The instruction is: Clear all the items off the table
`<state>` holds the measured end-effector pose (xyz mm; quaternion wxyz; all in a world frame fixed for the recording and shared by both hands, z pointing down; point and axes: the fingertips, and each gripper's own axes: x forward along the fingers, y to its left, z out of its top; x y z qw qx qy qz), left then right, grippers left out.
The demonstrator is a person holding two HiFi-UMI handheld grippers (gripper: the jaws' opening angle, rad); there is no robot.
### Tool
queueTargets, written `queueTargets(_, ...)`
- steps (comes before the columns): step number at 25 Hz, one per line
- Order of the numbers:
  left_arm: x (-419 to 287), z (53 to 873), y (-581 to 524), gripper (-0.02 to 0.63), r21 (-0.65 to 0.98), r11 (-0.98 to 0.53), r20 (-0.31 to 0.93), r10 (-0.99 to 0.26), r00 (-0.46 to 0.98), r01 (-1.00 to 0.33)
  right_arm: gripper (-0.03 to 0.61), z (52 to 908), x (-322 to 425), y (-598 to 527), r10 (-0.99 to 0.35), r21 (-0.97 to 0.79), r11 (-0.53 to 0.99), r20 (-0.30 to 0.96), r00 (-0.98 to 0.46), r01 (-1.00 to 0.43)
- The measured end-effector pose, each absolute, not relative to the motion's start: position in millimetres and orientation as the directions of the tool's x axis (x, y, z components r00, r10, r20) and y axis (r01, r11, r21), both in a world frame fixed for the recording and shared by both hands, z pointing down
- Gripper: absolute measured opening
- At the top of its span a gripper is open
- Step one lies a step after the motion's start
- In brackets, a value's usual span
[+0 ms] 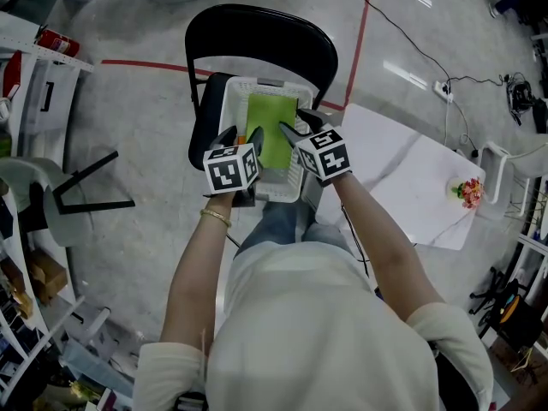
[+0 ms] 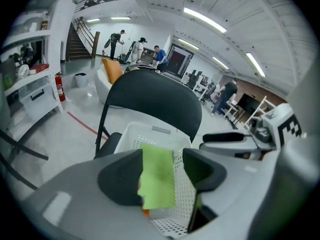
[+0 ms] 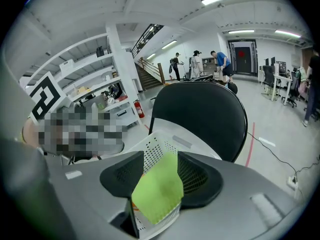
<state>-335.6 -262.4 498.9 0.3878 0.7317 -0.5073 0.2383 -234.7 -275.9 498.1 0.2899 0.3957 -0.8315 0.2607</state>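
Green cloth is over the white basket, hanging flat, with its lower edge in front of the basket's near rim in the right tool's view. Right tool is clamped on the cloth: jaws partly closed, both pads against its sides. Left tool has its jaws wide apart. The cloth's left part shows between them, its edge against the left pad and clear of the right one, so no grip there. Both tools point down into the basket, left one at its near-left side, right one at its near-right, close together. An orange bit shows inside the basket just below the cloth; can't tell what it is. The basket sits on the seat of a black chair, whose backrest is beyond the basket. A white counter stands right of the basket, apart from it. A small pink thing is on its far-right corner, well apart from the basket. Red floor line runs beyond and right of the basket.
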Motion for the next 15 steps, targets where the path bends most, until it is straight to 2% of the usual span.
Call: queueTargets(15, -319, 479, -230, 0.07, 0.315, -0.217, 0.73, -0.567, 0.382, -0.924, 0.175, 475, -242, -235, -0.53, -0.22, 0.546, 0.657, -0.537, -0.809)
